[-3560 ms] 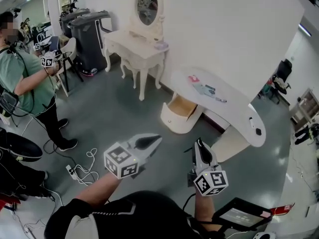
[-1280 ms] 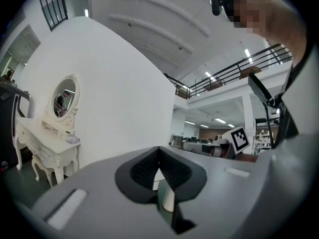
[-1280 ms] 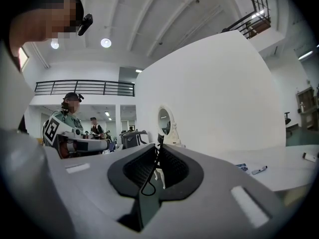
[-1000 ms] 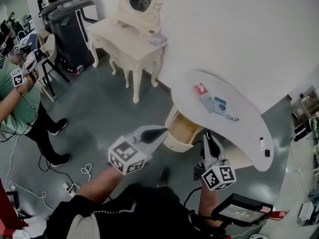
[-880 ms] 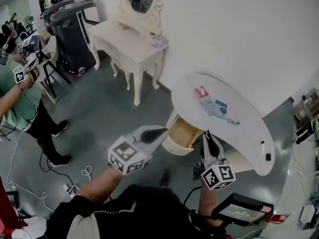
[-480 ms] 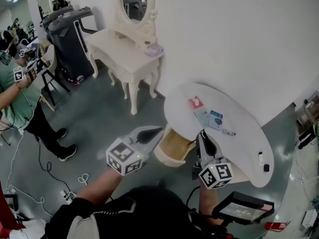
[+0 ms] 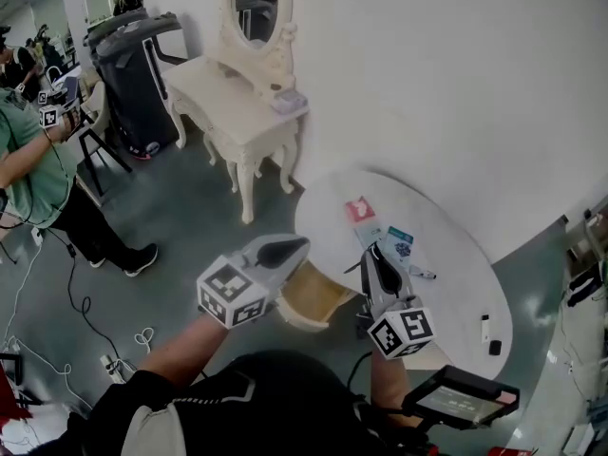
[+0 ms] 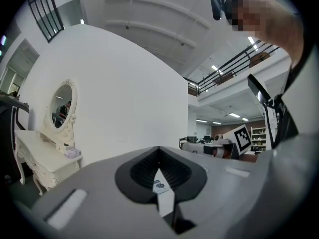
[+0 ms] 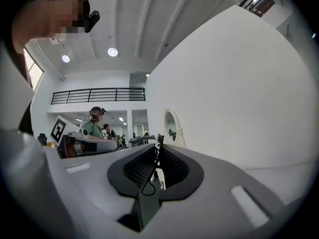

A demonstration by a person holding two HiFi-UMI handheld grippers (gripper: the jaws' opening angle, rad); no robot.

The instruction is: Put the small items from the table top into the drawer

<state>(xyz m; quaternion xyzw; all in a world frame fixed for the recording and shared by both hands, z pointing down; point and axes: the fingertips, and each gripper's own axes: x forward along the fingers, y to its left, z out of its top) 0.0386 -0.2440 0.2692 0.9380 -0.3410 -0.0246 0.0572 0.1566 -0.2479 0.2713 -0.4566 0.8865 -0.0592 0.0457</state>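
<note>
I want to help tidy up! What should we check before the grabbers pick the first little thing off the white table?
1. Wood-lined drawer under the round white table open: ok.
2. Red packet, blue cards, dark pen lying free: ok.
3. Right gripper pointing toward the cards: ok.
4. Right jaws wide enough: not ok, nearly together.
5. Left gripper empty: ok.
6. Thin dark strand between right jaws gripped: cannot tell.

A lab hall: dressing table [image 7: 233,93], floor cables [image 7: 85,307], another wired-up person [image 7: 33,164].
</note>
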